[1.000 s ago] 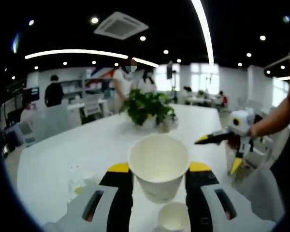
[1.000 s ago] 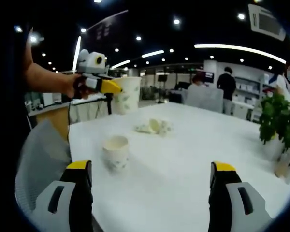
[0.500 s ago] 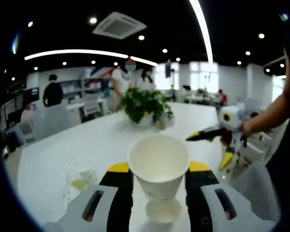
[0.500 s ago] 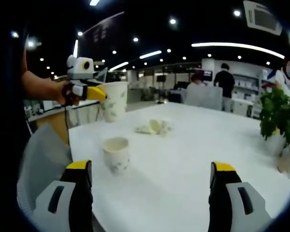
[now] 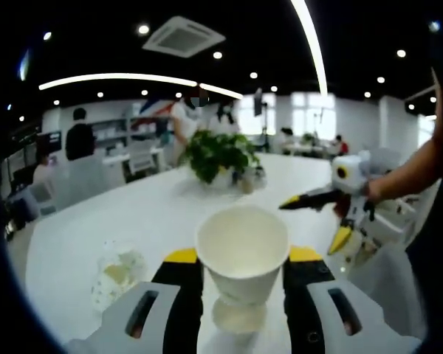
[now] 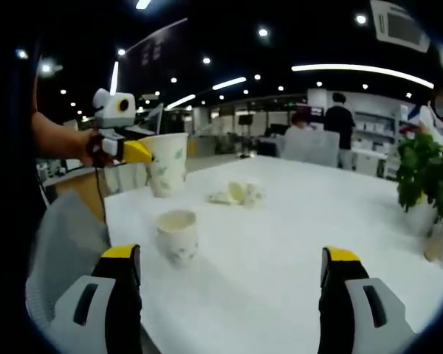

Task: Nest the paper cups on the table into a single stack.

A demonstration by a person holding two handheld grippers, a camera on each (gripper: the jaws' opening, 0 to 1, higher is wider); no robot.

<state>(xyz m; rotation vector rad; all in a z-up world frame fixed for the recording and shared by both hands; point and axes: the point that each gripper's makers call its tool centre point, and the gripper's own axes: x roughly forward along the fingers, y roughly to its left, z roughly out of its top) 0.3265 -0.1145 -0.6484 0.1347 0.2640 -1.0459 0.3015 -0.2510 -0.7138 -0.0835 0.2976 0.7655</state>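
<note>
The left gripper (image 5: 242, 274) is closed on an upright paper cup (image 5: 242, 253), held directly above the second cup (image 6: 177, 234) standing on the tabletop (image 6: 280, 243). The right gripper (image 6: 232, 284) is wide open and empty, farther away.

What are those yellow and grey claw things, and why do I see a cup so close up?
A person holds a grabber tool in each hand, and each grabber has a camera riding on it. The left gripper view looks along the left gripper, whose two jaws squeeze a paper cup. That is why the cup looks so big. Below it, a second cup stands on the white table. The right gripper view looks along the right gripper, which is open and holds nothing. There you can see the other grabber carrying its cup in the air. A crumpled cup and a potted plant are on the table too.
</note>
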